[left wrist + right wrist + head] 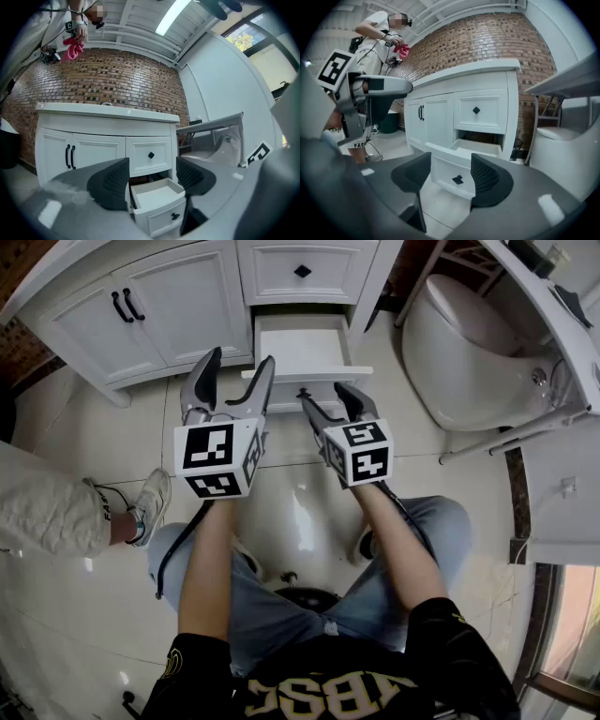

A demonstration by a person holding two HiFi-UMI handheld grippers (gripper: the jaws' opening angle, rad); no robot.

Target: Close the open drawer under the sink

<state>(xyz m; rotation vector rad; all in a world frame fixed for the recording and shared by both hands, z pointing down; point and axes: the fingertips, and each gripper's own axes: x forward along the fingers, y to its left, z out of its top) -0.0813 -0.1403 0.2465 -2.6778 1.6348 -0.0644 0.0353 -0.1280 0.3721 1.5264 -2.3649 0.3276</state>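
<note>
The white vanity's lower drawer (300, 341) stands pulled out and empty, its front panel (451, 174) carrying a small black knob (458, 179). My right gripper (323, 392) is open just in front of that panel, angled slightly down, with the knob framed between its jaws (450, 169) and nothing touching the pads. To its left, my left gripper (240, 360) is held level and open, beside the drawer's left corner. In the left gripper view the drawer (157, 197) shows between and below the open left gripper (152, 176).
A shut upper drawer (302, 270) sits above the open one, and two cabinet doors with black handles (127, 306) lie to its left. A toilet (469, 352) stands close on the right. Another person's leg and shoe (148, 504) stand at the left on the glossy tile floor.
</note>
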